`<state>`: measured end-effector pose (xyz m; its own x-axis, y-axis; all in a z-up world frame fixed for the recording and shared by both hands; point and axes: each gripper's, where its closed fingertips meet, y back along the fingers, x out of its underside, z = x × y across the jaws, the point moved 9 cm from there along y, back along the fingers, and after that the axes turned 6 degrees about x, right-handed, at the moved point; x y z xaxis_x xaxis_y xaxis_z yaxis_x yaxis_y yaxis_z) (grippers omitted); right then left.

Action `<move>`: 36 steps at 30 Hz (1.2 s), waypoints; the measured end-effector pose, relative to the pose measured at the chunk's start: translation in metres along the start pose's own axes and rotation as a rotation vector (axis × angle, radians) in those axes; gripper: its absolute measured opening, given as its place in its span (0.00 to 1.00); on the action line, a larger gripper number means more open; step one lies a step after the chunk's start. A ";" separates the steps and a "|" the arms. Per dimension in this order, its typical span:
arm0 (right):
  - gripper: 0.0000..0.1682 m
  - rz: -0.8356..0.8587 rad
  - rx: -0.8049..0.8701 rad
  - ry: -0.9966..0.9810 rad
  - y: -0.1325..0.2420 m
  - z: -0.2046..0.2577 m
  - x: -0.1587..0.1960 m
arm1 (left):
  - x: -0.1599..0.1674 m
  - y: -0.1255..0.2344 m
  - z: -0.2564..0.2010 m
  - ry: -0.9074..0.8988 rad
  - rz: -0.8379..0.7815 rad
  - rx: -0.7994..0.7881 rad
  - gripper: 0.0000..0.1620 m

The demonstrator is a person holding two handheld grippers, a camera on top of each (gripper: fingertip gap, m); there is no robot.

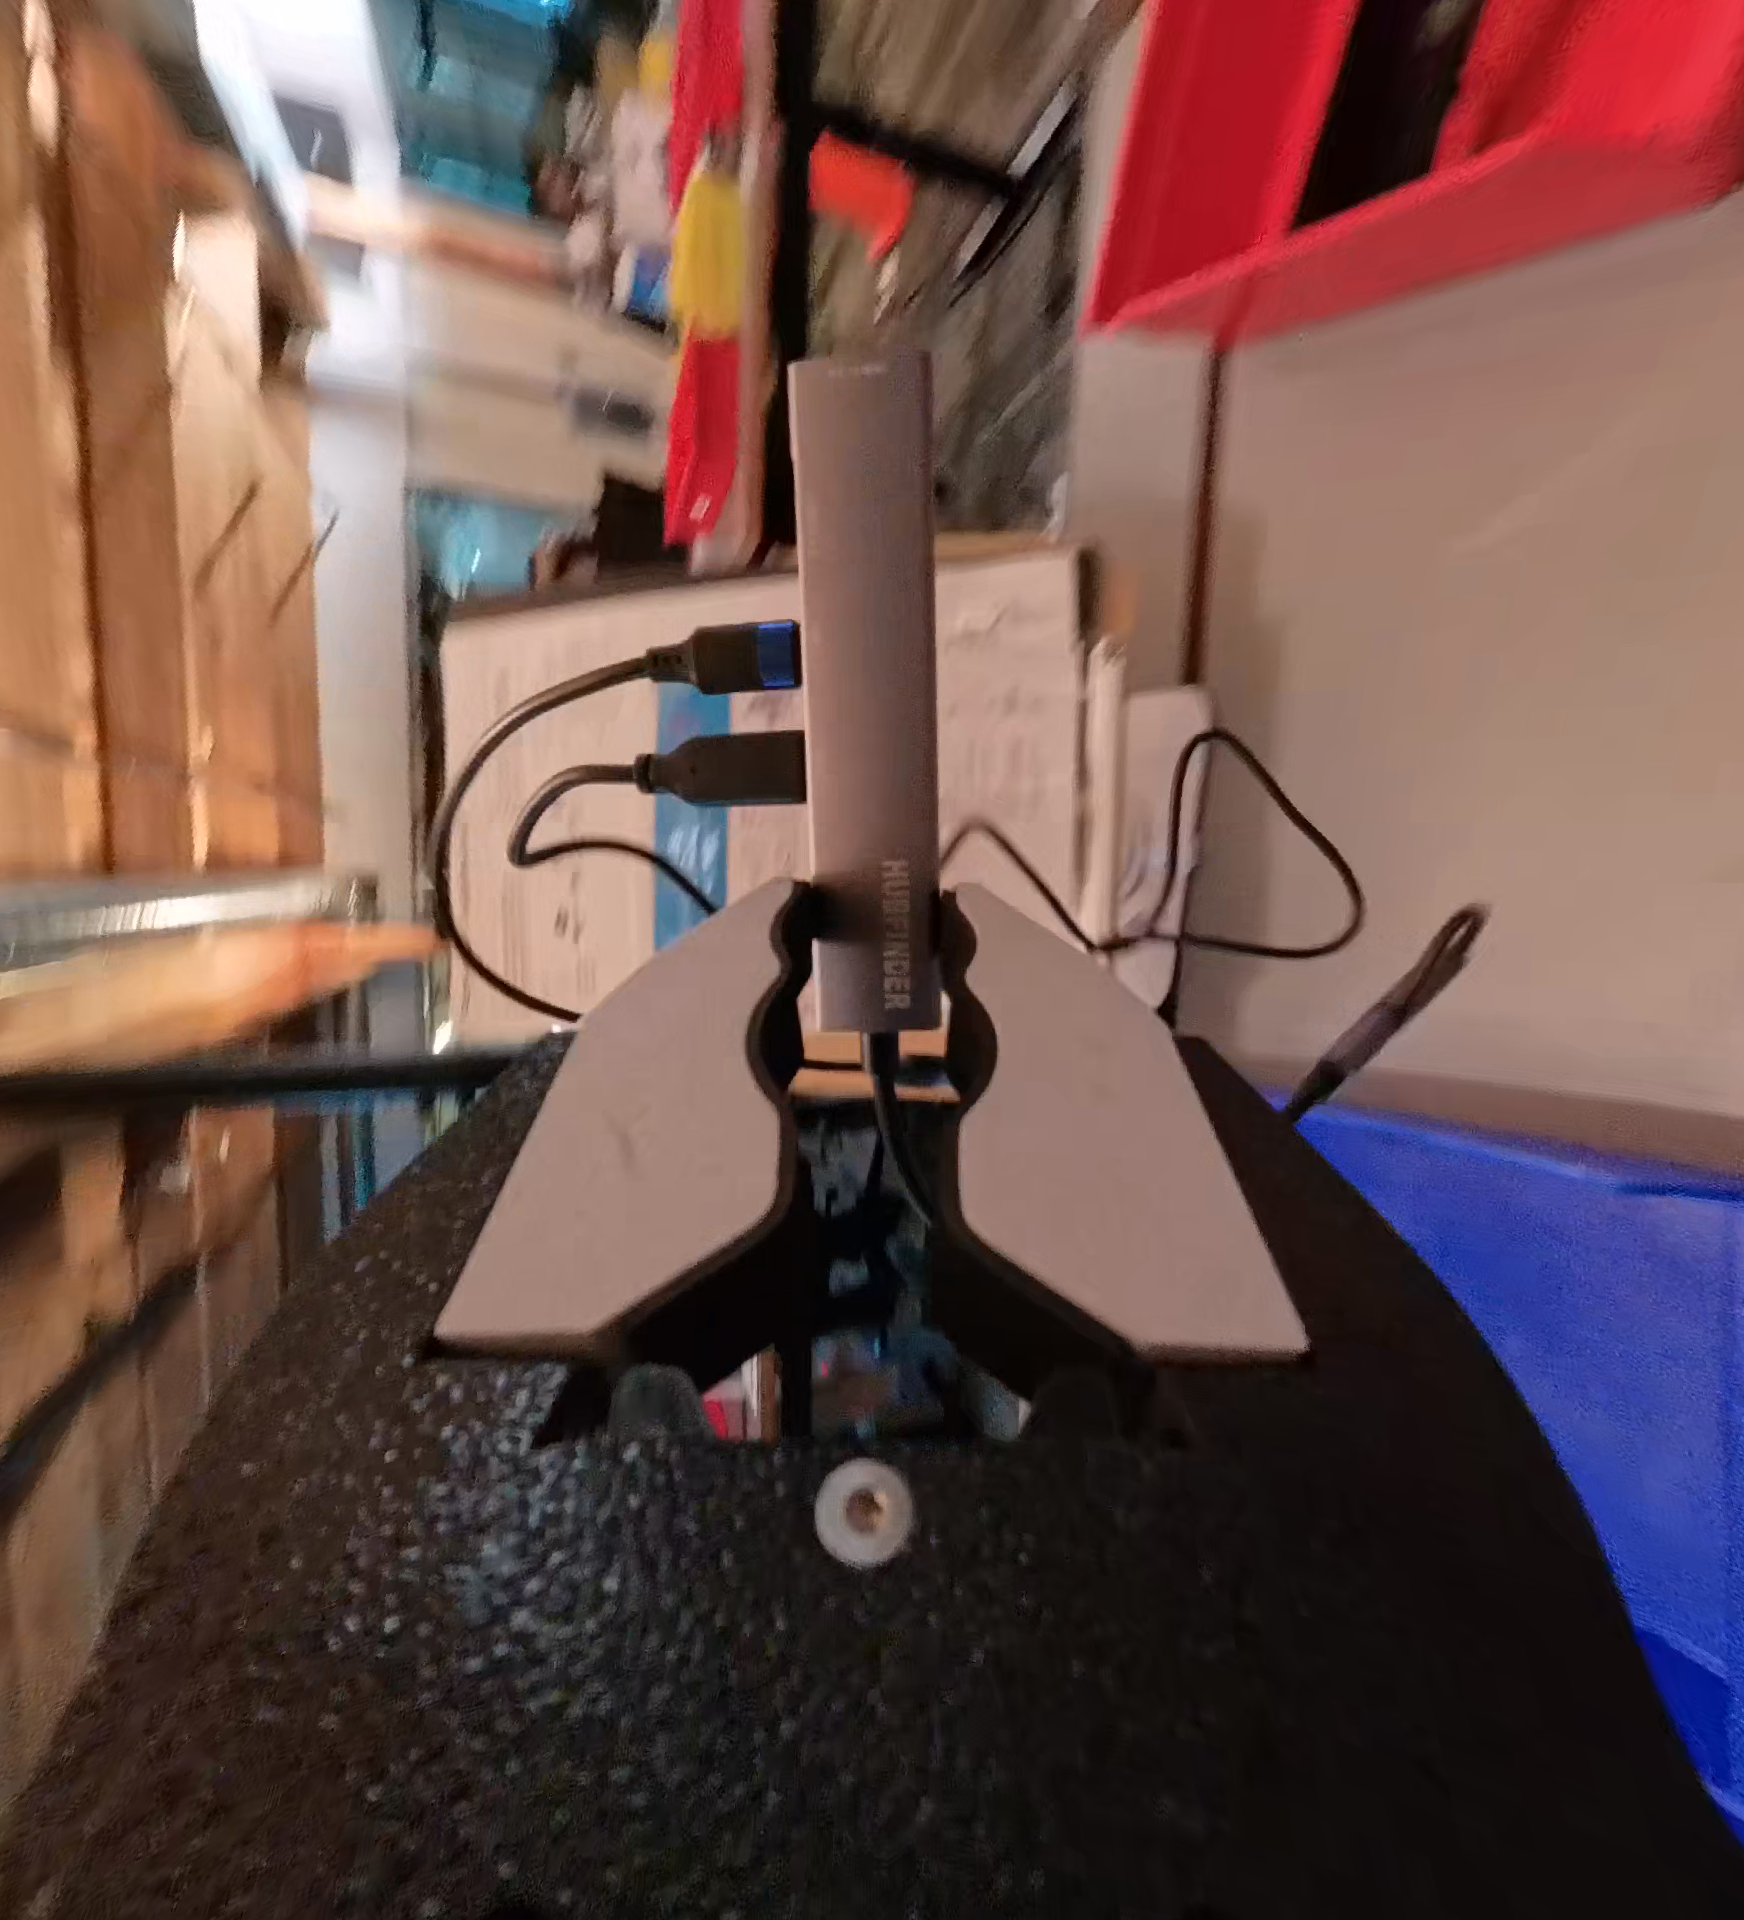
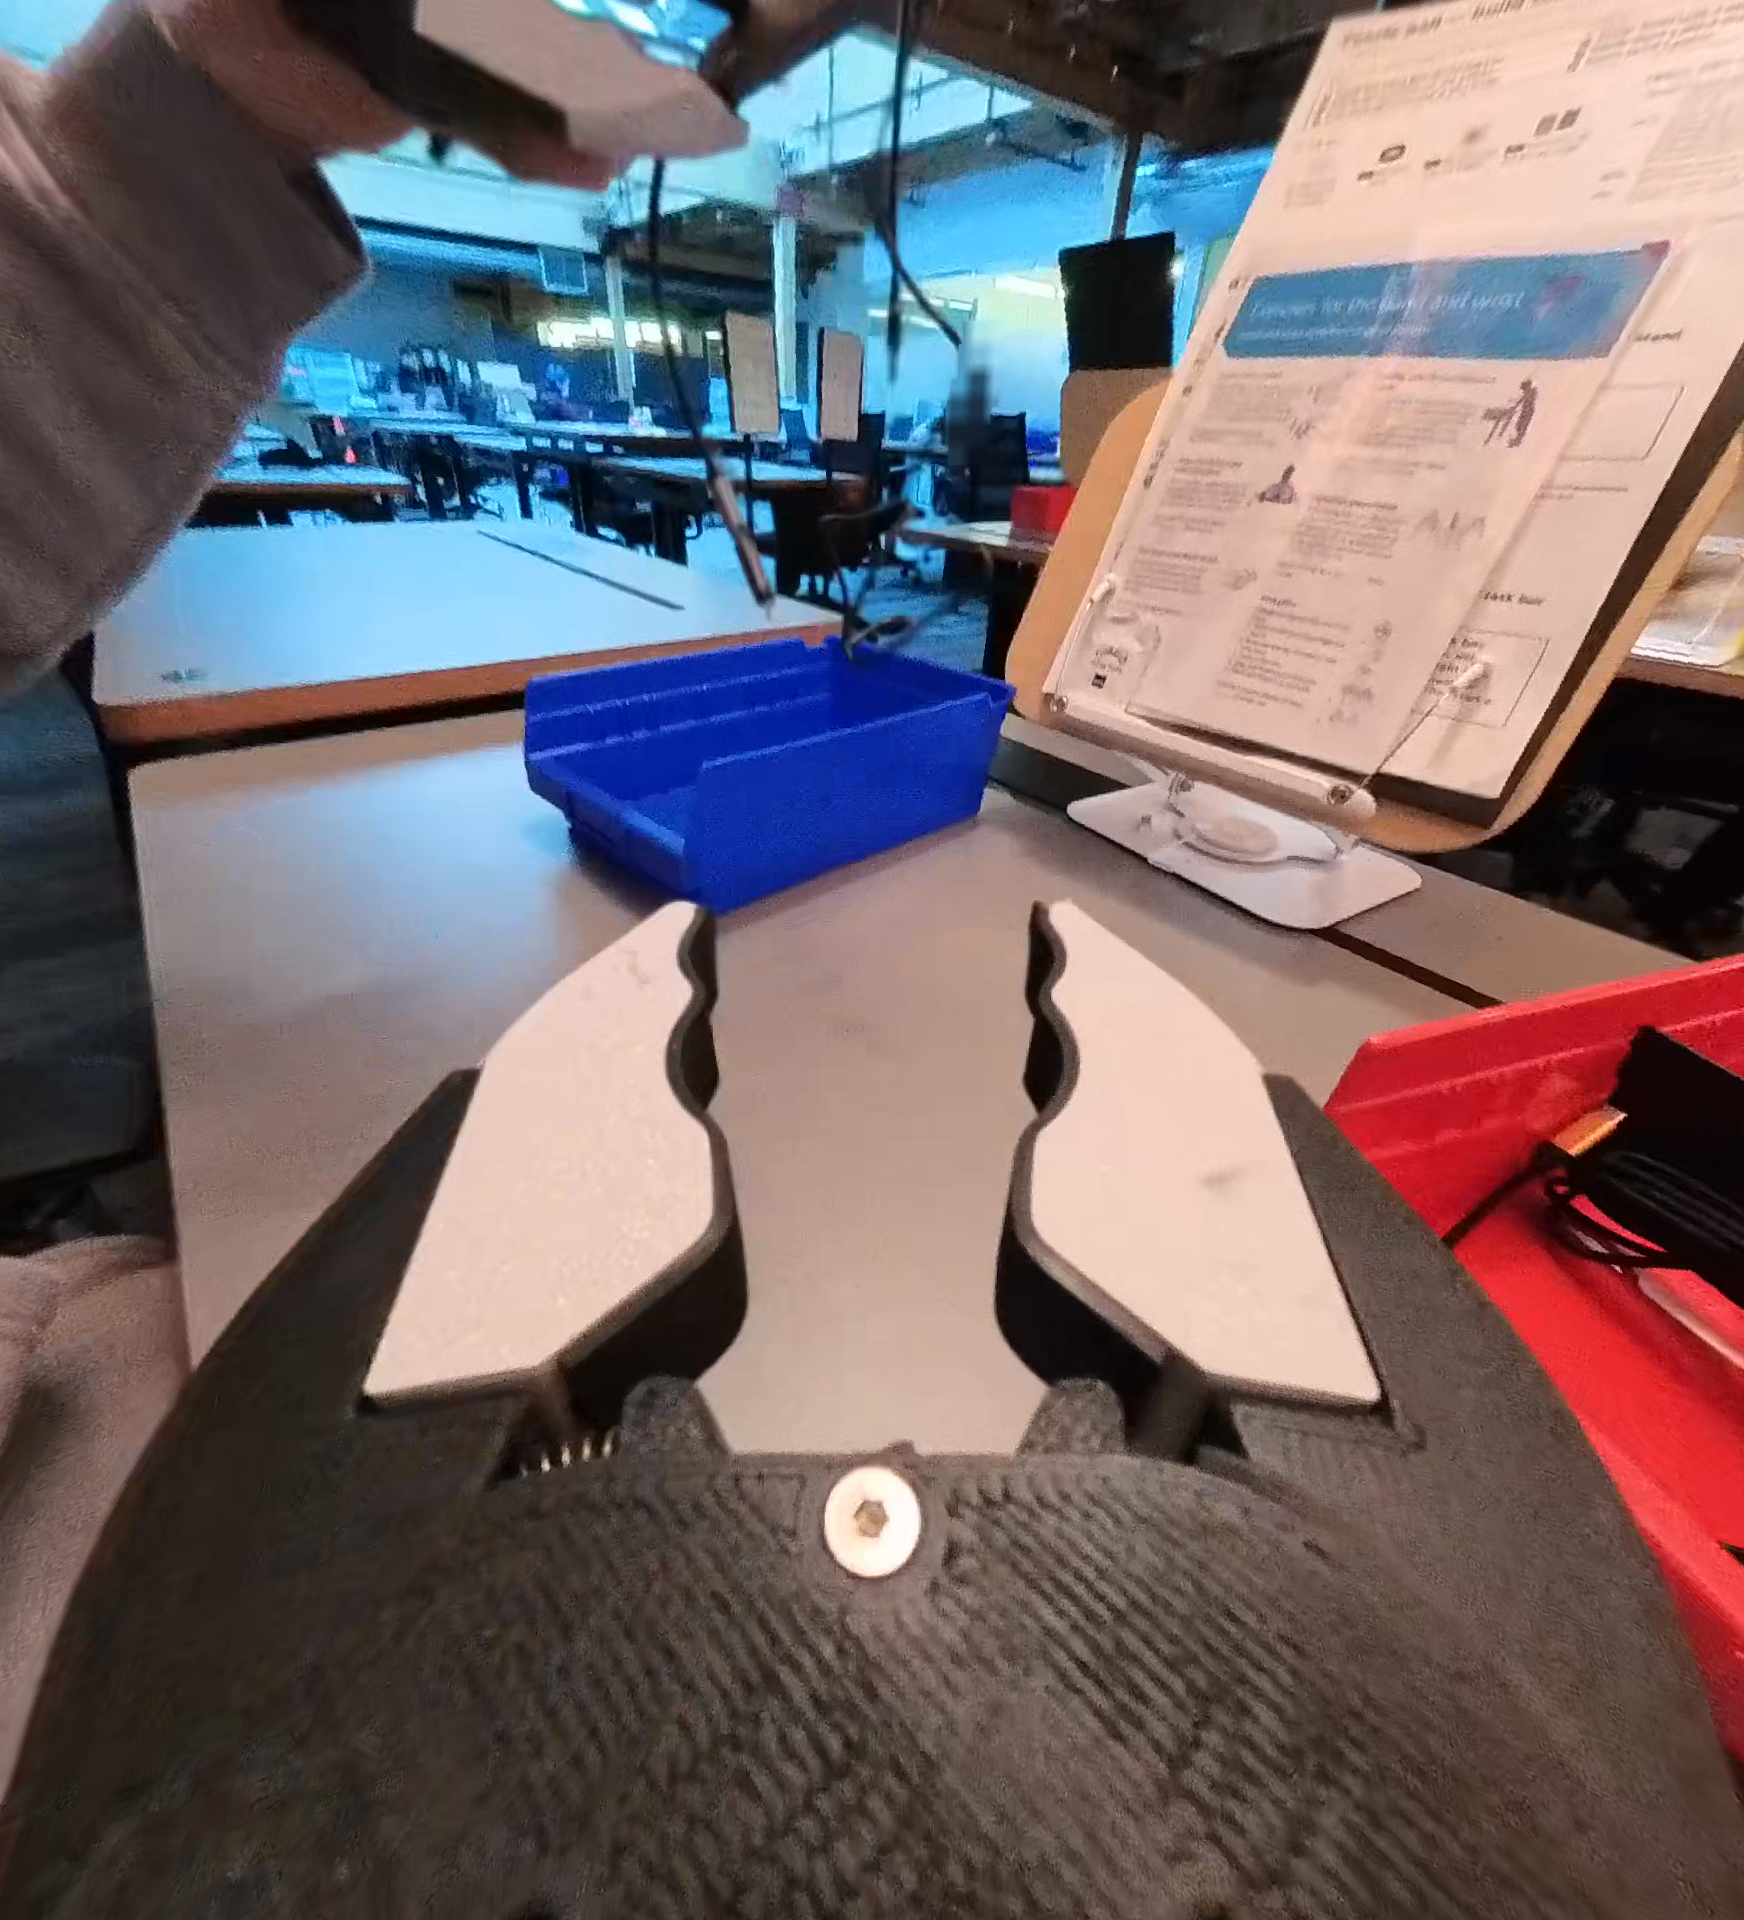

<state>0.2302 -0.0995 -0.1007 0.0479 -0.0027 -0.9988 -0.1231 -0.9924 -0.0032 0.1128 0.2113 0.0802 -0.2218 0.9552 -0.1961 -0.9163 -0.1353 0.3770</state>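
Observation:
My left gripper (image 1: 870, 914) is shut on the near end of a slim grey USB hub (image 1: 863, 644) and holds it in the air, pointing away from me. Two black USB plugs (image 1: 733, 707) sit in the hub's left side, and their thin black cables (image 1: 494, 831) loop down. In the right wrist view the left gripper (image 2: 577, 94) shows at the top left, raised, with cables (image 2: 712, 457) hanging toward the blue bin (image 2: 764, 769). My right gripper (image 2: 873, 935) is open and empty, low over the grey table (image 2: 328, 894), just short of the blue bin.
A red bin (image 2: 1595, 1288) with a black box and coiled cable stands at the right. A document stand (image 2: 1367, 520) with a printed sheet stands behind the blue bin at the right. A person's sleeve (image 2: 68, 312) fills the left. Cardboard boxes (image 1: 68, 468) show in the left wrist view. My right fingertips sit around 30 cm from my left ones.

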 end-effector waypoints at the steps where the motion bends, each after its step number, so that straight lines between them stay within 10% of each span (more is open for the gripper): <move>1: 0.39 -0.023 0.004 -0.024 0.003 0.002 -0.006 | -0.016 0.000 -0.007 -0.046 -0.046 0.047 0.14; 12: 0.28 0.082 -0.255 -0.467 -0.001 0.004 0.018 | -0.119 -0.063 -0.145 -0.689 -0.367 0.386 0.14; 15: 0.05 0.108 -0.296 -0.476 -0.006 0.007 0.033 | -0.127 -0.069 -0.158 -0.713 -0.403 0.412 0.14; 22: 0.05 0.109 -0.331 -0.486 -0.019 0.015 0.043 | -0.117 -0.070 -0.162 -0.657 -0.421 0.428 0.15; 27: 0.05 -0.229 -0.350 -0.925 -0.030 0.014 0.054 | -0.100 -0.063 -0.137 -0.182 -0.475 0.206 0.19; 31: 0.05 -0.364 -0.270 -1.043 -0.035 0.016 0.062 | -0.084 -0.037 -0.135 0.604 -0.677 0.151 0.22; 36: 0.05 -0.376 -0.216 -0.901 -0.050 0.039 0.060 | -0.074 -0.063 -0.184 1.395 -0.867 0.567 0.24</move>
<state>0.2010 -0.0455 -0.1622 -0.7335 0.3219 -0.5986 -0.0676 -0.9109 -0.4070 0.1258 0.1011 -0.0960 -0.1471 -0.2730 -0.9507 -0.7620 0.6441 -0.0670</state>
